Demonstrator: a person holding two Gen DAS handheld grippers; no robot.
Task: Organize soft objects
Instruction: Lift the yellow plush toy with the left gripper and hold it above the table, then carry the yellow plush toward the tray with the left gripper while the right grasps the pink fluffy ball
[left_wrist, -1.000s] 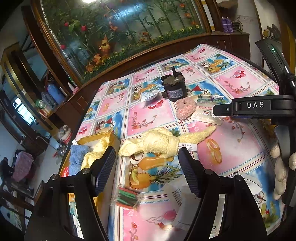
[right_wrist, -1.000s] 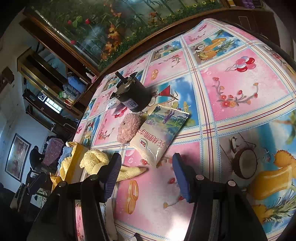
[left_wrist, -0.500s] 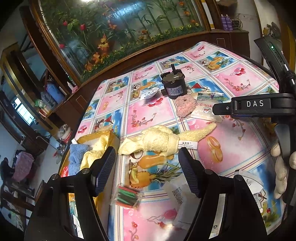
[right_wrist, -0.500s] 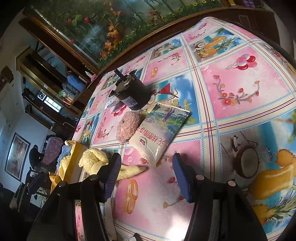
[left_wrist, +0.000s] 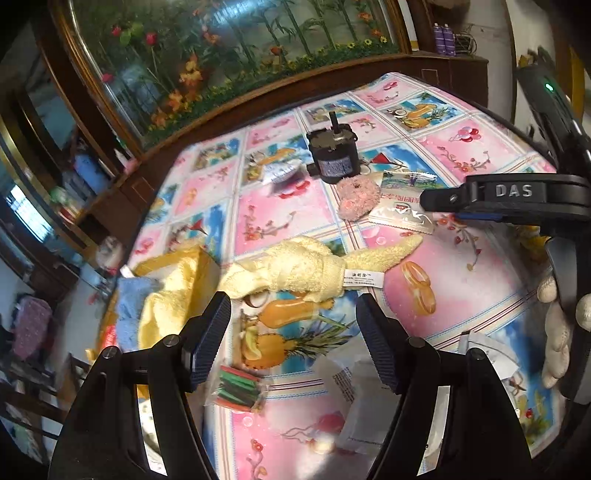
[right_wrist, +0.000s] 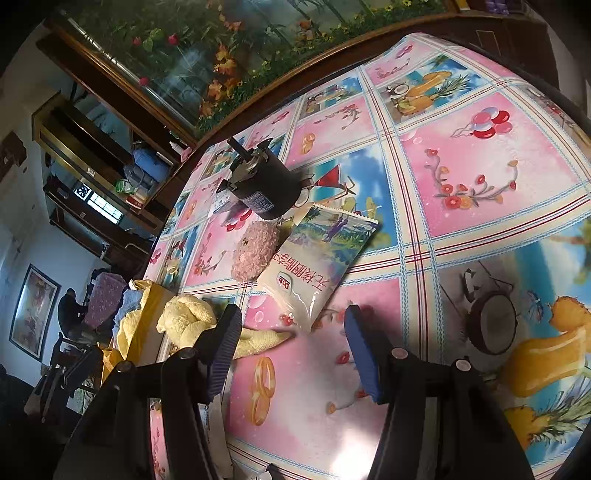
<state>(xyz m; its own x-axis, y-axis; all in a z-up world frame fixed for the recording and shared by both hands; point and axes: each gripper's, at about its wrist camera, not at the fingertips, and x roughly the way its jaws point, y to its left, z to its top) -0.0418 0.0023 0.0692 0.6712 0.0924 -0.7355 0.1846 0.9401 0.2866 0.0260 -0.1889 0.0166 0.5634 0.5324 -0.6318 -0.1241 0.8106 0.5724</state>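
Left wrist view: my left gripper (left_wrist: 293, 328) stood open, empty, above the table (left_wrist: 480, 295). The yellow towel (left_wrist: 306, 266) lay just beyond its fingertips, mid-table. The yellow box (left_wrist: 192, 258) at the left edge held a blue cloth (left_wrist: 129, 306) and more yellow cloth. The pink puff (left_wrist: 358, 197) sat near the far edge, touching the black motor (left_wrist: 332, 155).

Right wrist view: my right gripper (right_wrist: 291, 332) stood part open, empty. The white packet (right_wrist: 317, 262) lay just ahead, with the puff beside it.
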